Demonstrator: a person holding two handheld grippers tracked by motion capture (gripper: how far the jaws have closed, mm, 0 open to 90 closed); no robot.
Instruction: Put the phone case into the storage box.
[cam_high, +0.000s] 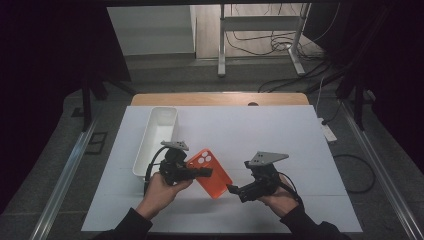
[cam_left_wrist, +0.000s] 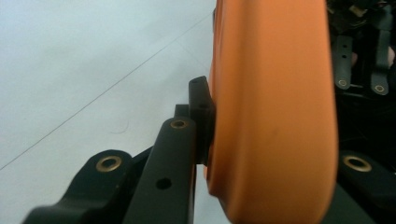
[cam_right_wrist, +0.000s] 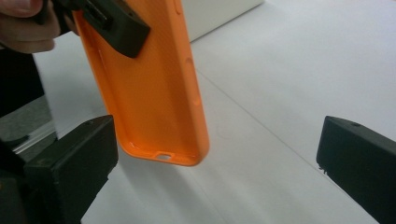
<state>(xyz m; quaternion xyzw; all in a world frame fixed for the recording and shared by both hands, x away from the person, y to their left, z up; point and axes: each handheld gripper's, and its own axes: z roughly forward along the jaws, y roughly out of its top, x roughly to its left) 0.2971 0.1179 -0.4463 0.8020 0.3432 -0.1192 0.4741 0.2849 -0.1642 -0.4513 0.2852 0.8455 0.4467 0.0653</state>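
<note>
One smooth orange phone case (cam_high: 210, 172), rounded corners, pinched in left gripper (cam_high: 202, 172) jaws; right gripper (cam_high: 231, 189) jaws wide apart.

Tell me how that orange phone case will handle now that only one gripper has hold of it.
The orange phone case is a thin empty shell, so probably light and somewhat bendy. The left gripper pinches it near one end, so the free end may sag or pivot. Its smooth, rounded edges look a bit slippery. The right gripper stands open beside it.
</note>
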